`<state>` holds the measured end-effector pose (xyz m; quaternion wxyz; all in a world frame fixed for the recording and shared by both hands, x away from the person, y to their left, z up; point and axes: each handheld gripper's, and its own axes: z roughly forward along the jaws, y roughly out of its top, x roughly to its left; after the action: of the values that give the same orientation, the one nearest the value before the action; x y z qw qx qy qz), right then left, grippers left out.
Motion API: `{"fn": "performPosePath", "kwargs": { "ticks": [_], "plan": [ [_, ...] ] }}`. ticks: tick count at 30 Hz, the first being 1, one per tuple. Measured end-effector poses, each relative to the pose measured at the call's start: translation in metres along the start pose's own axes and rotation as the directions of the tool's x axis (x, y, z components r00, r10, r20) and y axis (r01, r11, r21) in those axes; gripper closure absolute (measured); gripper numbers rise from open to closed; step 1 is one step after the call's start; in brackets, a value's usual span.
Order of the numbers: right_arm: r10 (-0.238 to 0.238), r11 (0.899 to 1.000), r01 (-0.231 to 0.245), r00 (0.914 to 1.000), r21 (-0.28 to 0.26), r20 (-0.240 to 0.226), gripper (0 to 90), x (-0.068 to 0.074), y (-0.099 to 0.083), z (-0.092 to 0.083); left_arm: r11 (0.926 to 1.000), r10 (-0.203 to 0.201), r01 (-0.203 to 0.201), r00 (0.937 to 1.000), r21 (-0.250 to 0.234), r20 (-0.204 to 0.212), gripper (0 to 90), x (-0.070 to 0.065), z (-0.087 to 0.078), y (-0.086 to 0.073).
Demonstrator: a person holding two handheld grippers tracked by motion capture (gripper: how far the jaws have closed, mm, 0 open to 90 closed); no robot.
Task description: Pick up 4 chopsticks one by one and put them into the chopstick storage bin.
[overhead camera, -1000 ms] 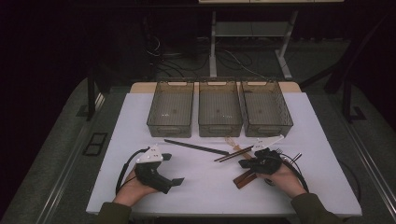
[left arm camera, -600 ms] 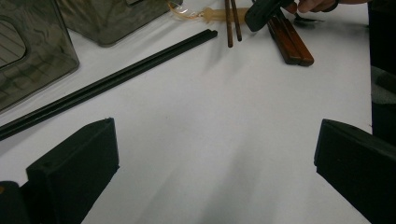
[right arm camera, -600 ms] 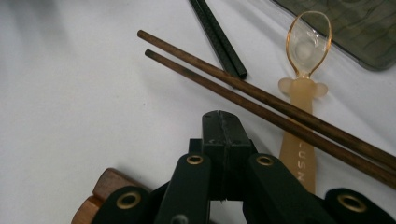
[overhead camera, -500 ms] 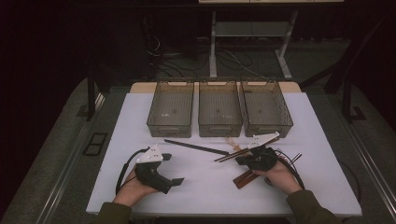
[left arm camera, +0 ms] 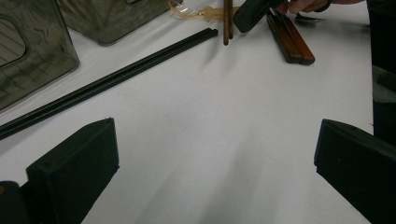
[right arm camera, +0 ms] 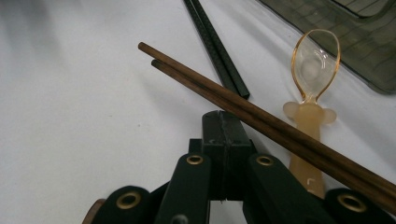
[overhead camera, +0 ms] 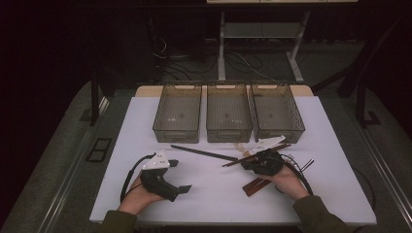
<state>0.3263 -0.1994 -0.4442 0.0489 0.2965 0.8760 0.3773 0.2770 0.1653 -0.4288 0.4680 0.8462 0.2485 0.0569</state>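
Note:
My left gripper (overhead camera: 178, 175) rests on the white table (overhead camera: 214, 194) at the near left, held in a hand. Its jaws stand wide open over bare table (left arm camera: 215, 158). My right gripper (overhead camera: 247, 164) is at the near right, jaws shut with nothing seen between them (right arm camera: 223, 117). Its tip sits right at a pair of brown chopsticks (right arm camera: 261, 116) that slant across the table (overhead camera: 257, 154). A pair of black chopsticks (overhead camera: 204, 153) lies between the grippers (left arm camera: 116, 77). An amber clear spoon (right arm camera: 312, 79) lies just past the brown pair.
Three grey see-through bins (overhead camera: 229, 112) stand side by side at the back of the table. A dark brown wooden piece (overhead camera: 255, 185) lies under the right hand (left arm camera: 289, 39). Black cables trail beside both grippers.
My right gripper has edged a little to the left and forward, toward the brown chopsticks. The left gripper has stayed where it was.

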Motion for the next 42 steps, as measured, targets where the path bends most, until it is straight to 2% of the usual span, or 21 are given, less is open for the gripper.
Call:
{"fn": "performPosePath", "kwargs": {
  "ticks": [14, 42],
  "plan": [
    [-0.002, 1.0, 0.002, 0.9999, 0.003, 0.011, 89.9, -0.001, 0.01, 0.01, 1.0, 0.0, 0.0, 1.0, -0.002, 0.0, 0.0, 0.0, 0.0, 0.0],
    [0.03, 1.0, -0.03, 0.9985, 0.002, 0.046, 89.9, -0.012, 0.022, 0.022, 1.0, -0.008, 0.008, 1.0, -0.004, -0.002, 0.0, 0.0, 0.0, 0.0]
  ]
}}
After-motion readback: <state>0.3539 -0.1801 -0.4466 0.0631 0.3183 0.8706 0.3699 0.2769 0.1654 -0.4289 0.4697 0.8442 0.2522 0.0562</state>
